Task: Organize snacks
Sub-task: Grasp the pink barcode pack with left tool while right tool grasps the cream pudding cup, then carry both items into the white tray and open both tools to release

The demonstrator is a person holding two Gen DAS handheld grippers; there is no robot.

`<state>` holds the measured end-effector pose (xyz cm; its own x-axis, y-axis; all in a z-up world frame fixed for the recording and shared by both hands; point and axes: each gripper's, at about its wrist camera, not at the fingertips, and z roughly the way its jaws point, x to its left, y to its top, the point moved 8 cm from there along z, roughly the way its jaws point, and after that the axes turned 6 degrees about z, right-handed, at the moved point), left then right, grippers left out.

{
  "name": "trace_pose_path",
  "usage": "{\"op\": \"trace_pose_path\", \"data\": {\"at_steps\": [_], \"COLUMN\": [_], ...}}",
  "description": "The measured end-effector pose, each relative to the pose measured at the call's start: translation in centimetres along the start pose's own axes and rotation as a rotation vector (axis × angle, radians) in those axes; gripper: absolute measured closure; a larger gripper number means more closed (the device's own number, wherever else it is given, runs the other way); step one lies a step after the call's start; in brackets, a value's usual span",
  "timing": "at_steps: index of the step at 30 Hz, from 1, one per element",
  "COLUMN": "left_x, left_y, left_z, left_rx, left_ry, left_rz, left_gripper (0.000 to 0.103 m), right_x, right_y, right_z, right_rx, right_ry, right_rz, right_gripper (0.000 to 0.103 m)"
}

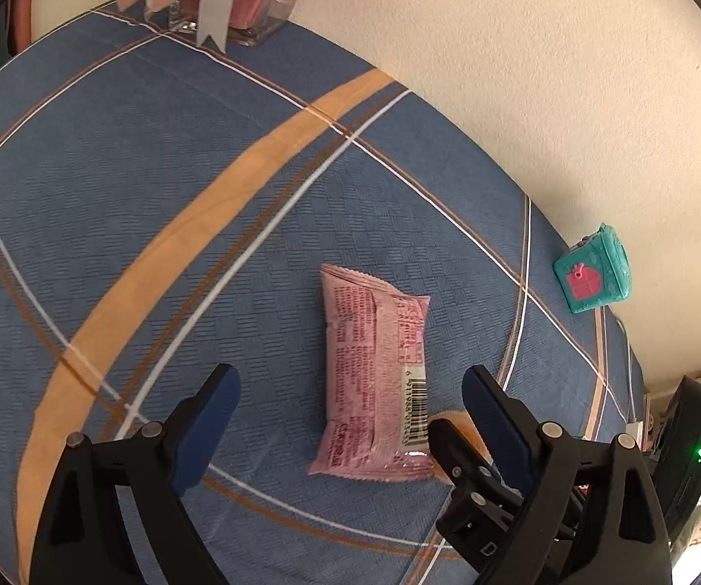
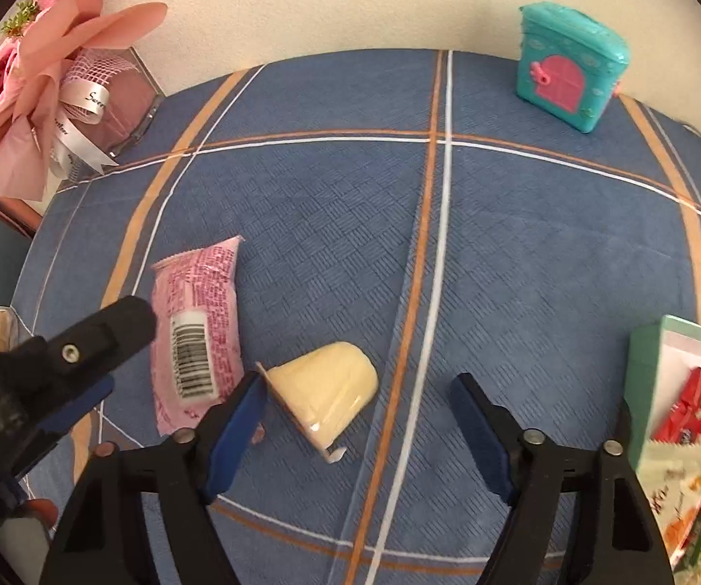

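Observation:
A pink snack packet (image 1: pixel 374 380) with a barcode lies on the blue checked tablecloth; it also shows in the right wrist view (image 2: pixel 199 336). My left gripper (image 1: pixel 350 395) is open, its jaws on either side of the packet's near end, above it. A pale yellow jelly cup (image 2: pixel 326 390) lies on its side beside the packet. My right gripper (image 2: pixel 355 407) is open and empty, with the cup just ahead of its left finger (image 2: pixel 238 424). The left gripper's body (image 2: pixel 57 356) shows at the left of the right wrist view. The right gripper's body (image 1: pixel 467 477) hides most of the cup in the left wrist view.
A green box (image 2: pixel 687 438) holding several snack packets stands at the right edge. A teal toy house with a pink door (image 2: pixel 570 78) stands at the back by the wall. A pink flower gift box with ribbons (image 2: pixel 57 97) stands at the back left corner.

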<state>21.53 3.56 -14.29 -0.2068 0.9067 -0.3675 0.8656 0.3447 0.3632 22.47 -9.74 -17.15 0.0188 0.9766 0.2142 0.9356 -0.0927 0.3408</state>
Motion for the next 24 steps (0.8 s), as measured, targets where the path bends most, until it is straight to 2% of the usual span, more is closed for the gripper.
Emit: {"op": "trace_pose_path", "data": {"at_steps": [2, 4, 5, 8, 10, 13, 16, 24], "left_x": [-0.3, -0.5, -0.5, -0.7, -0.9, -1.4, -1.7, -1.9], "left_y": [0.0, -0.1, -0.1, -0.3, -0.4, -0.5, -0.5, -1.2], "left_z": [0.4, 0.8, 1.0, 1.4, 1.6, 1.7, 1.5, 0.4], "left_rx": [0.006, 0.016, 0.019, 0.027, 0.03, 0.033, 0.032, 0.042], "left_ry": [0.0, 0.009, 0.018, 0.021, 0.025, 0.02, 0.016, 0.004], "left_rz": [0.009, 0.019, 0.022, 0.031, 0.043, 0.055, 0.064, 0.073], "left_gripper": [0.015, 0.031, 0.031, 0.034, 0.049, 0.061, 0.067, 0.069], "right_x": [0.1, 0.3, 0.4, 0.2, 0.0, -0.6, -1.0, -2.7], "right_y": [0.3, 0.6, 0.8, 1.0, 1.1, 0.9, 0.7, -1.1], "right_z": [0.1, 0.2, 0.3, 0.1, 0.1, -0.2, -0.6, -2.7], "right_rx": [-0.013, -0.02, -0.024, -0.029, -0.029, -0.022, -0.021, -0.02], "right_ry": [-0.011, -0.018, -0.017, -0.007, 0.003, 0.02, 0.027, 0.047], "right_rz": [-0.019, -0.03, -0.027, -0.019, -0.007, 0.018, 0.026, 0.062], "right_gripper": [0.029, 0.037, 0.043, 0.053, 0.059, 0.061, 0.062, 0.063]}}
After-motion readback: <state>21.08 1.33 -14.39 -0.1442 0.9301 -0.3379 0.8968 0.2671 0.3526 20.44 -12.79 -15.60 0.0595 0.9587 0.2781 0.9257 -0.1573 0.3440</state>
